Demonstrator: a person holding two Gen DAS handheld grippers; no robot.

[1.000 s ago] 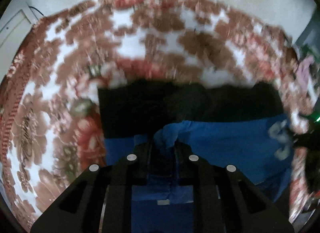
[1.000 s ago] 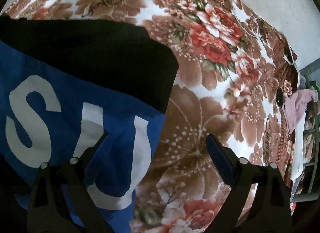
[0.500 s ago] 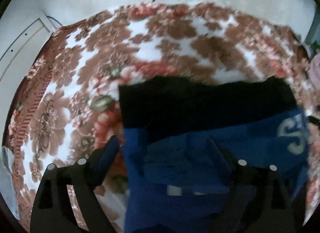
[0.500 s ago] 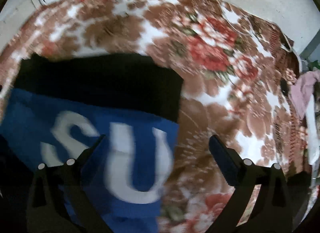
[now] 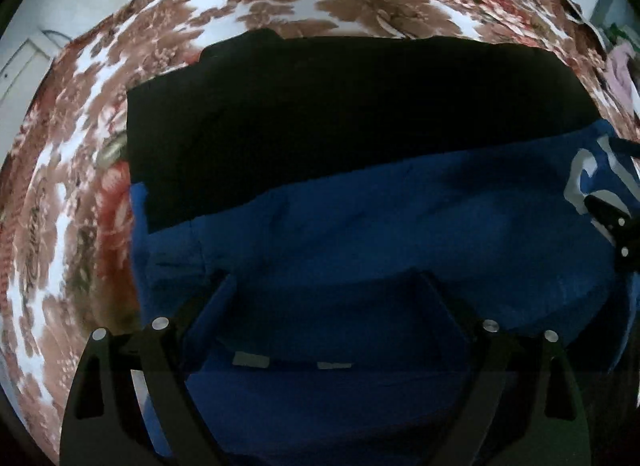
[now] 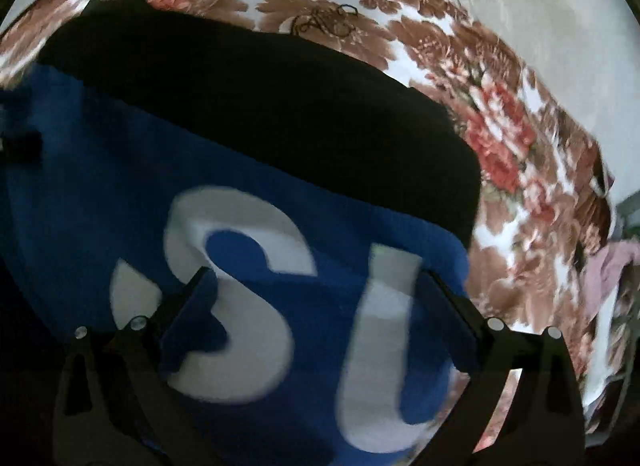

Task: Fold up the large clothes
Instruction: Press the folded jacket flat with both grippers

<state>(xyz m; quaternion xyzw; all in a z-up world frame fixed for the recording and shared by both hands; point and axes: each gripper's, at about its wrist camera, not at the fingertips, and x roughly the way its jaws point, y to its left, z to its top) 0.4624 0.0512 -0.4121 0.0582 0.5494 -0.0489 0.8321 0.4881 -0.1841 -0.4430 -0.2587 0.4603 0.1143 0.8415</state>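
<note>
A blue garment (image 5: 380,234) with large white letters (image 6: 256,306) lies folded on a floral blanket (image 5: 80,145). A black fabric band (image 5: 340,105) lies along its far side, seen also in the right wrist view (image 6: 280,113). My left gripper (image 5: 326,286) is open and empty, low over the plain blue part. My right gripper (image 6: 316,278) is open and empty over the letters, near the garment's right edge. The right gripper's tip also shows at the right rim of the left wrist view (image 5: 616,225).
The floral blanket (image 6: 520,169) spreads around the garment on a pale floor (image 6: 540,5). Pink cloth (image 6: 608,270) lies past the blanket's right edge. A white panel (image 5: 20,65) stands at the far left.
My left gripper let go of the blue fabric, opened, and came down closer over the garment. My right gripper stayed open and shifted left, from the garment's edge to over the letters.
</note>
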